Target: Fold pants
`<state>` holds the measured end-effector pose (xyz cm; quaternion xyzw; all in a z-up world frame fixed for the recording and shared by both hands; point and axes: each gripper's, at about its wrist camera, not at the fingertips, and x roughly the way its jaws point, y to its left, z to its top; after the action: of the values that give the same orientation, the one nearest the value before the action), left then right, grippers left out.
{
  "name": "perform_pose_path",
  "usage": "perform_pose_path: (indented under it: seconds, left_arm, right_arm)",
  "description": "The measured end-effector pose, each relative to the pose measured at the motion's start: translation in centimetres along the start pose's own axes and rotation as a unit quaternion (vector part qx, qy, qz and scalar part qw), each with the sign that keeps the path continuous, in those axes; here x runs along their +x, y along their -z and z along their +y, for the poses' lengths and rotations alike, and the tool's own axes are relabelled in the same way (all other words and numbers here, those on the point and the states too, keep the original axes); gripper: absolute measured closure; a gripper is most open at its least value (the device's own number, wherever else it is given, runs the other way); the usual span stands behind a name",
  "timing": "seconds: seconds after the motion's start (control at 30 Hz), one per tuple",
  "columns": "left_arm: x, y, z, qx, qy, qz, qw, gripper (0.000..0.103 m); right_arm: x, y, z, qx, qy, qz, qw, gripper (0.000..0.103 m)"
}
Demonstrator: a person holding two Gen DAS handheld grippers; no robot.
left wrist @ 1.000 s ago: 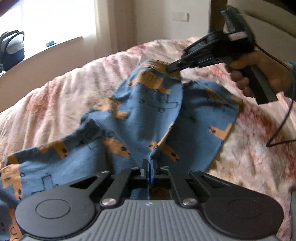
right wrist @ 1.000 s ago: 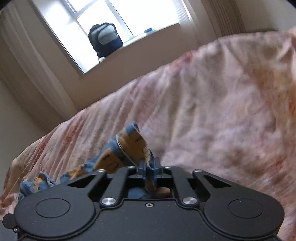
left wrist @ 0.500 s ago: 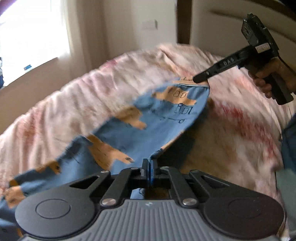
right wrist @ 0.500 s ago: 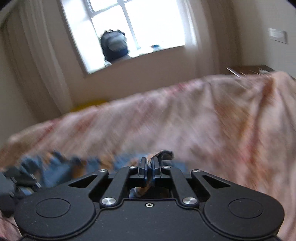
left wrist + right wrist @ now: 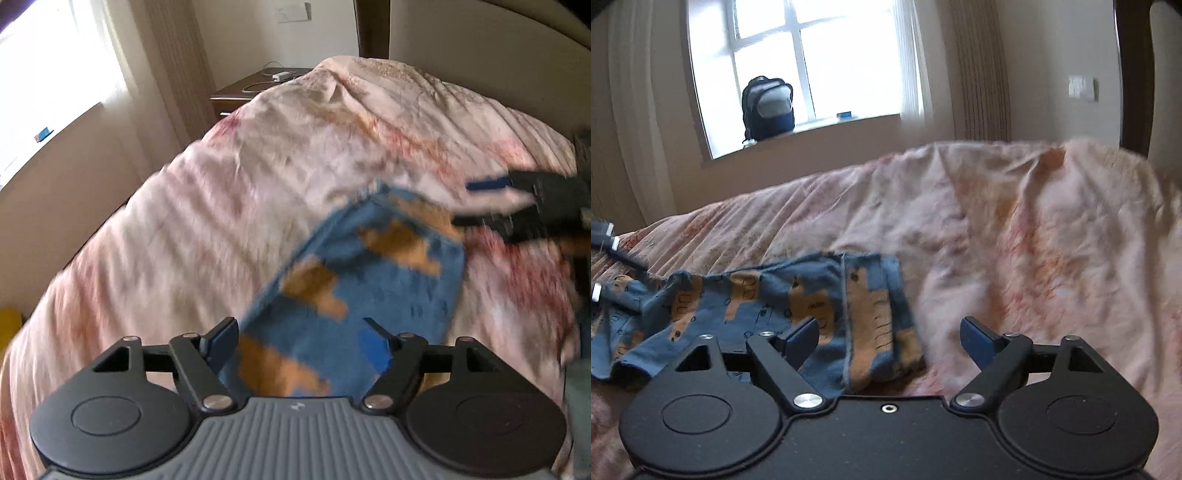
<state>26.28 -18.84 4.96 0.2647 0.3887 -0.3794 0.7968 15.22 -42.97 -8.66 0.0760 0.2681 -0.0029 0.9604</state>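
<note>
**On the bed: pants, both grippers released**

On the pink bedspread lie your blue pants with orange print, spread flat. Your left gripper has just opened, jaws apart above the cloth. Your right gripper has likewise just opened, nothing pinched; the pants' end lies beneath.

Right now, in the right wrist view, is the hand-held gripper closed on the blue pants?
No, the right hand-held gripper stands open, its pads apart and pressing on nothing, while the blue pants lie loose on the bedspread.
</note>
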Motion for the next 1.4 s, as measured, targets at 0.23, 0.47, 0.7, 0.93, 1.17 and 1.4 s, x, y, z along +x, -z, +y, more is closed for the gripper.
perform_pose_path:
  seconds: [0.23, 0.47, 0.7, 0.93, 1.17, 1.4]
  left_arm:
    - [6.0, -6.3, -4.7, 0.082, 0.064, -0.081, 0.9913, 0.032]
    - [11.2, -8.4, -6.4, 0.088, 0.074, -0.048, 0.9922, 0.04]
    - [12.8, -8.8, -5.1, 0.05, 0.082, -0.023, 0.9951, 0.051]
    - [12.8, -9.1, -5.9, 0.073, 0.077, -0.015, 0.9942, 0.087]
    - [11.2, -9.2, -6.3, 0.076, 0.063, -0.06, 0.9933, 0.092]
    - [12.8, -9.2, -6.8, 0.079, 0.067, -0.058, 0.9929, 0.085]
  right_arm:
    - [0.8, 0.9, -2.8, 0.06, -0.047, 0.029, 0.997, 0.018]
    - [-0.5, 0.5, -2.9, 0.036, -0.091, 0.011, 0.995, 0.059]
    - [0.6, 0.9, -3.0, 0.033, -0.118, 0.043, 0.992, 0.085]
    - [0.7, 0.9, -3.1, 0.029, -0.119, 0.043, 0.992, 0.088]
    - [0.1, 0.8, -2.8, 0.016, -0.112, 0.028, 0.993, 0.093]
    - [0.0, 0.7, -3.1, 0.011, -0.094, 0.02, 0.995, 0.094]
